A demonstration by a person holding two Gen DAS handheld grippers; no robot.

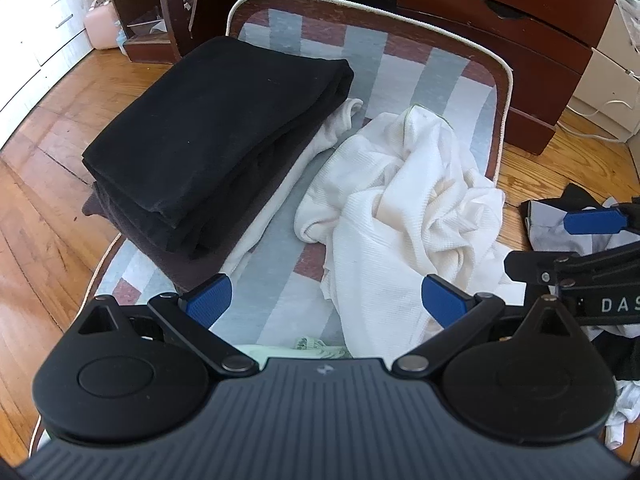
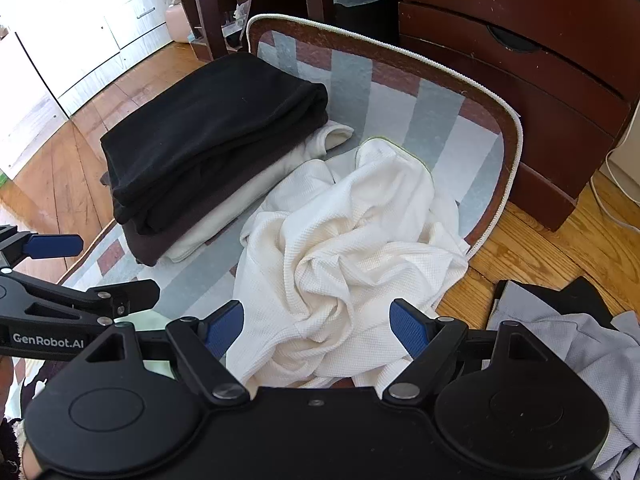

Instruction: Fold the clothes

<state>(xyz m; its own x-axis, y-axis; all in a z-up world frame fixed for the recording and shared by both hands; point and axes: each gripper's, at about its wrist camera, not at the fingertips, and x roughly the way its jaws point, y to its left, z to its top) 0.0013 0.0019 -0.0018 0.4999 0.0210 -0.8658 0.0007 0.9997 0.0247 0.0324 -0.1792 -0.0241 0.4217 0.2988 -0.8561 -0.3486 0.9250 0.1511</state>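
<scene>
Right now both tools hang spread wide and empty over a striped rug (image 1: 404, 76) on the wooden floor (image 1: 52, 184). The left tool (image 1: 326, 306) has its blue pads apart above the near end of the rug, with the crumpled white garment (image 1: 404, 200) lying just ahead and to its right; the right pad sits over the garment's near edge, the left pad over bare striped rug. The right tool (image 2: 316, 328) is likewise open, its two pads straddling the near folds of the same white garment (image 2: 352, 248) without pinching any cloth. The garment is bunched in a loose heap on the right half of the rug, one rounded end reaching toward the far right corner and its right side spilling just past the rug's corded edge onto the floor. To the left of it stands a folded stack (image 2: 216, 148): a black piece on top, a dark brown one beneath, and a cream piece at the bottom whose edge pokes out on the right, close beside the heap. Between stack and heap runs a narrow strip of bare rug, and more open rug shows at the far right. A dark wooden dresser (image 2: 540, 80) stands close behind the rug's far right edge. More clothes, grey and black (image 2: 568, 344), lie on the floor to the near right.
</scene>
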